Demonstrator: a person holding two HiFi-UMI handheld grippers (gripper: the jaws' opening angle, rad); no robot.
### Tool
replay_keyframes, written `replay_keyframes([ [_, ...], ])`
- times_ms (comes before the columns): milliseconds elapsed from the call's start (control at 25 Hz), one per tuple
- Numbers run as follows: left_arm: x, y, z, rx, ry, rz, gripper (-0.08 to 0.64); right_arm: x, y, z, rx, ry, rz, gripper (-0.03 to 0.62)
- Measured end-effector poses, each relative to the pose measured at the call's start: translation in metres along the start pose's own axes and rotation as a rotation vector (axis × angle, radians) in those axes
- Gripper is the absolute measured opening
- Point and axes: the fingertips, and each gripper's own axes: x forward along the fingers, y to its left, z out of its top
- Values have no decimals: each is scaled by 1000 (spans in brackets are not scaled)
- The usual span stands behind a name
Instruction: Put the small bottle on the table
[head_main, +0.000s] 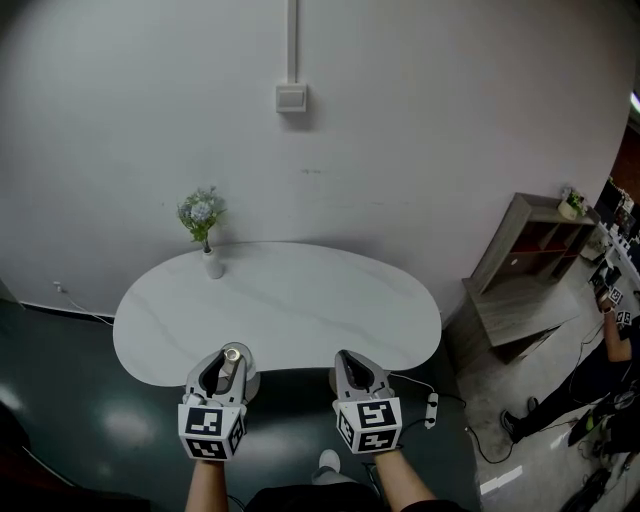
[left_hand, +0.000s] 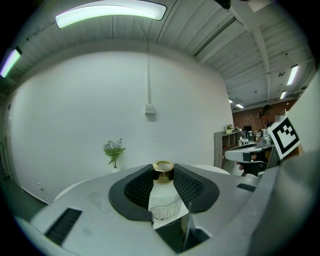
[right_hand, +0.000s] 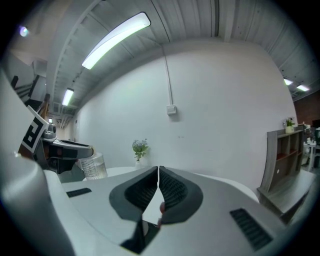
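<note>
A small clear bottle (left_hand: 163, 197) with a gold cap and a printed label stands upright between the jaws of my left gripper (left_hand: 163, 186), which is shut on it. In the head view that left gripper (head_main: 228, 368) holds the bottle (head_main: 230, 362) at the near edge of the white oval table (head_main: 290, 300). My right gripper (head_main: 352, 368) hangs beside it at the same edge, and in the right gripper view the right gripper (right_hand: 158, 186) is shut with nothing in it. The bottle (right_hand: 93, 167) also shows at the left there.
A small white vase with flowers (head_main: 205, 228) stands at the table's far left. A wall switch box (head_main: 291, 97) is on the white wall behind. A wooden shelf unit (head_main: 530, 262) stands to the right, a power strip (head_main: 431, 408) lies on the floor, and a person (head_main: 590, 370) is at the far right.
</note>
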Motion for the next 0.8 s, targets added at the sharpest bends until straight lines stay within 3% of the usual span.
replay_keyframes([
  [800, 78, 15, 13, 1, 17, 65, 126, 76, -45, 5, -14, 20, 58, 67],
])
